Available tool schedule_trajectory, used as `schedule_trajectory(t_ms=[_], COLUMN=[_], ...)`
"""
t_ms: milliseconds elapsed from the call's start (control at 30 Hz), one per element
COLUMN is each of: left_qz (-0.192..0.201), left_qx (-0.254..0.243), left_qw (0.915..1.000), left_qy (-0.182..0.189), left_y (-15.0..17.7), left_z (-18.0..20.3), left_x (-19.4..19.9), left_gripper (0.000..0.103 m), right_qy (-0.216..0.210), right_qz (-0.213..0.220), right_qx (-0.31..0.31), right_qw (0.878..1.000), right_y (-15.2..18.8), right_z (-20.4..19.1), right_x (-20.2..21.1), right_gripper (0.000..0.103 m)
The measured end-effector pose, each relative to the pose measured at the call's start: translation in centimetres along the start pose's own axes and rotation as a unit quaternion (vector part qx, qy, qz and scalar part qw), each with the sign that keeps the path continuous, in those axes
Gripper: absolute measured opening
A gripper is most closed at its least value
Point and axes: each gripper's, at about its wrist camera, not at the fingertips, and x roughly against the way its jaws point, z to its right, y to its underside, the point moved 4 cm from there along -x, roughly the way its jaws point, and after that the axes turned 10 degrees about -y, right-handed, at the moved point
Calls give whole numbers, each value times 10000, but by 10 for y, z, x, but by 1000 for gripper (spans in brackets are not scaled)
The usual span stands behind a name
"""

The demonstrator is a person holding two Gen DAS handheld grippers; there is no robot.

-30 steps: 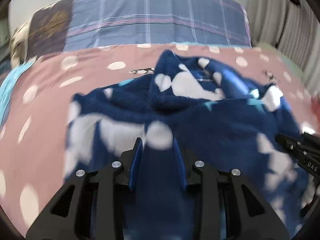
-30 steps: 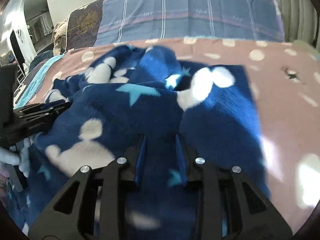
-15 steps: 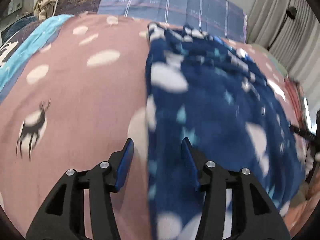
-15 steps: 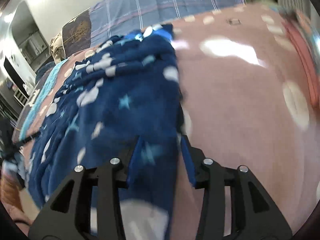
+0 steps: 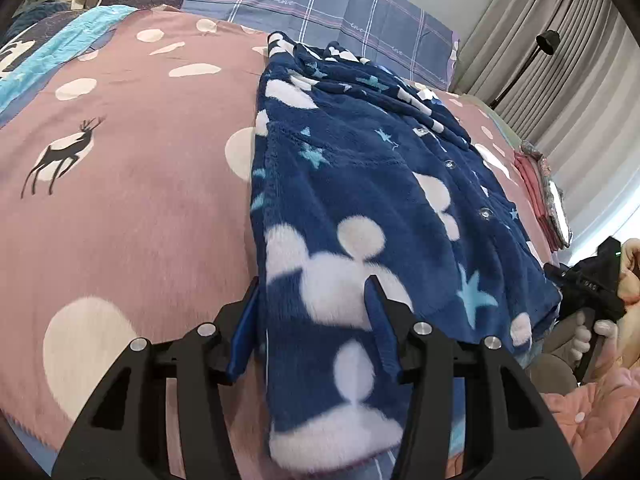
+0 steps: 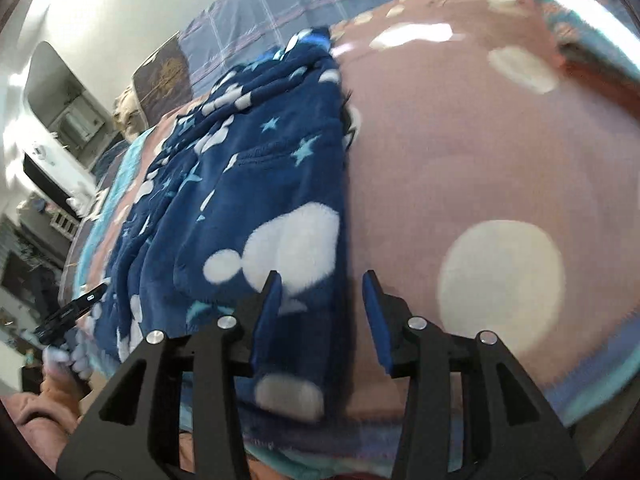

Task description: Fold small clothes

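Garment: your navy fleece top (image 5: pixel 360 184), with white blobs, pale blue stars and a row of snap buttons, lies spread on the bed, its hem hanging over the near edge toward you.
Bed: pink spotted cover (image 5: pixel 132 208) under the garment; plaid pillows (image 5: pixel 320 4) lie past its far end at 12 o'clock.
Long axis: in both wrist views the top runs from 6 o'clock at your jaws away toward 12 o'clock, collar end farthest from you.
Key relation: each of your grippers sits at one hem corner, so neither hand is clearly nearer; I judge the coming fold turns on which long side edge you carry across.
Left gripper (image 5: pixel 314 292): jaws spread wide, straddling the top's left edge near the hem; fleece lies between them, yet they look unclamped.
Right gripper (image 6: pixel 320 286): jaws likewise wide apart, the right edge of the top running between them; one finger is over fleece, the other over bare cover, nothing pinched.
Side items: a folded pink pile (image 5: pixel 536 196) lies at 3 o'clock in the left view, well apart from the top.
Risk: thick fleece may slip if you close on a single layer.
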Motion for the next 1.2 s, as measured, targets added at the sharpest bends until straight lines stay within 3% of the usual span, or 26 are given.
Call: schedule_trajectory(t_ms=[67, 133, 200, 233, 267, 333, 400, 433, 467, 533, 600, 667, 700, 733, 800, 833, 867, 900, 933, 967, 1000, 1033, 1067, 1133, 1200], left_qz=[27, 58, 117, 161, 191, 260, 313, 330, 342, 362, 346, 306, 282, 252, 214, 201, 182, 160, 117, 72, 49, 41, 51, 110, 165], left_qx=[7, 77, 161, 201, 234, 325, 417, 466, 485, 493, 487, 510, 524, 522, 496, 501, 525, 546, 571, 598, 627, 655, 649, 534, 429], left_qw=[10000, 10000, 9998, 9997, 9995, 9991, 9986, 9983, 9982, 9980, 9981, 9978, 9976, 9975, 9976, 9974, 9970, 9966, 9960, 9958, 9957, 9954, 9952, 9962, 9968], left_qy=[-20, -9, 19, 19, 25, 50, 94, 102, 109, 134, 177, 279, 342, 395, 434, 471, 530, 601, 677, 687, 679, 704, 730, 686, 651], left_y=[4, 8, 12, 15, 17, 23, 27, 29, 30, 31, 31, 30, 30, 29, 29, 28, 28, 28, 29, 30, 31, 32, 33, 33, 33], left_z=[1, 1, 1, 1, 1, 1, 0, -1, -1, -1, -2, -2, -2, -1, -1, -1, -1, 0, 0, 0, 0, -1, 0, 3, 6], left_x=[3, 5, 8, 10, 12, 16, 17, 17, 18, 20, 20, 19, 17, 16, 12, 11, 11, 11, 10, 8, 7, 7, 9, 16, 23], left_gripper=[52, 52, 52, 52, 53, 53, 53, 54, 54, 54, 54, 55, 55, 56, 55, 55, 54, 51, 38, 27, 24, 19, 18, 17, 17], right_qy=[-486, -1482, -2396, -2660, -2836, -2773, -2887, -2845, -2846, -3150, -3326, -3171, -3045, -2922, -2491, -2255, -2125, -2226, -2249, -2232, -2164, -2023, -1819, -1205, -1030], right_qz=[198, 32, -535, -891, -1288, -1719, -2272, -2355, -2369, -2266, -1799, -1393, -1388, -1509, -2034, -2189, -2280, -2148, -1935, -1742, -1378, -1022, -737, -381, -344], right_qx=[341, 701, 763, 756, 790, 851, 760, 660, 621, 477, 706, 975, 996, 973, 854, 745, 619, 435, 313, 260, 183, 87, -9, -410, -1137], right_qw=[9980, 9865, 9664, 9568, 9470, 9415, 9270, 9270, 9268, 9204, 9231, 9330, 9371, 9393, 9430, 9464, 9482, 9500, 9545, 9587, 9664, 9739, 9806, 9911, 9876], right_y=[-8, -11, -1, 6, 17, 30, 46, 50, 49, 40, 24, 10, 7, 8, 26, 33, 39, 39, 34, 31, 22, 13, 9, 6, 14], right_z=[-31, -74, -110, -123, -137, -149, -157, -157, -160, -165, -175, -176, -171, -164, -142, -134, -125, -115, -106, -99, -84, -68, -50, -8, 30], right_x=[7, 0, -27, -44, -66, -97, -132, -141, -143, -131, -98, -71, -68, -71, -90, -95, -95, -86, -73, -62, -42, -23, -6, 19, 23], right_gripper=[37, 37, 37, 37, 37, 37, 37, 30, 9, 6, 5, 5, 5, 7, 20, 34, 30, 25, 24, 26, 29, 38, 47, 47, 47])
